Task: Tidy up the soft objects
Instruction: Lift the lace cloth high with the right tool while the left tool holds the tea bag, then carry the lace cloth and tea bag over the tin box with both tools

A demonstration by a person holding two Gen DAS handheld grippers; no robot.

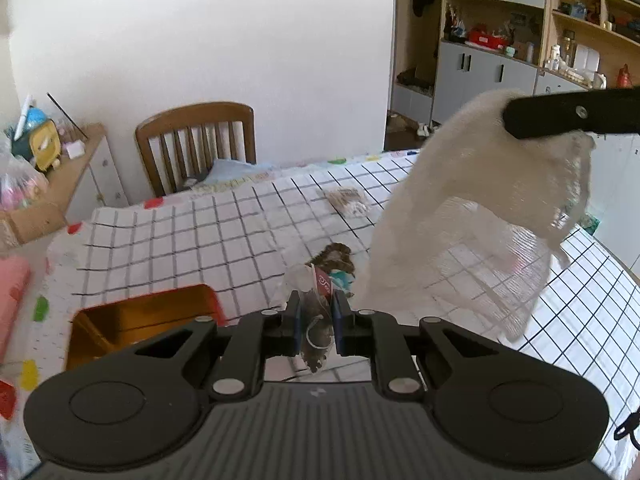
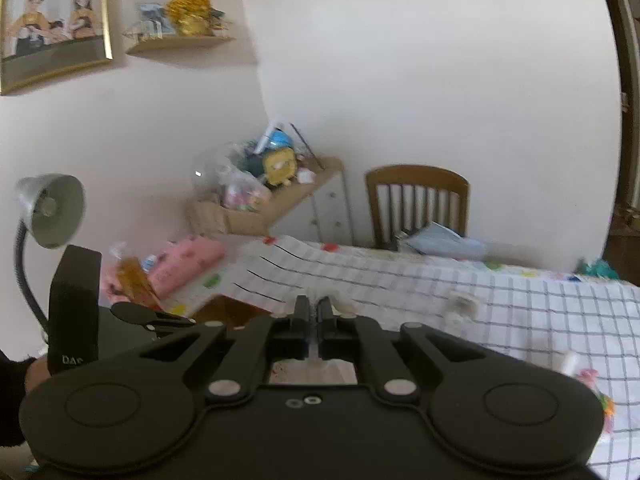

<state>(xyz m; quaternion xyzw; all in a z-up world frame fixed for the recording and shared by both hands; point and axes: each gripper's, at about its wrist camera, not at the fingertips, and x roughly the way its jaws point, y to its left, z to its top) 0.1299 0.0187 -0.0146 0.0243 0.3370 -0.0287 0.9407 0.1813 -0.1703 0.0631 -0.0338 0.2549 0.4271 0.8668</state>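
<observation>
My left gripper [image 1: 316, 300] is shut on a clear mesh tea bag [image 1: 318, 340] with brown leaves, a string and a red tag. It is raised above the checked tablecloth [image 1: 192, 240]. At the upper right of the left wrist view, a black finger [image 1: 560, 116] of my right gripper pinches a sheer white mesh pouch [image 1: 460, 220], which hangs open over the table. In the right wrist view, the right gripper [image 2: 313, 306] is shut, with a sliver of the white mesh [image 2: 312, 366] showing between and under its pads.
An open golden tin [image 1: 136, 320] sits on the table near my left gripper. More tea bags [image 1: 336, 258] and a packet [image 1: 347, 201] lie farther out. A wooden chair [image 1: 196, 140] stands behind the table. A desk lamp [image 2: 50, 208] and pink items [image 2: 188, 264] are on the left side.
</observation>
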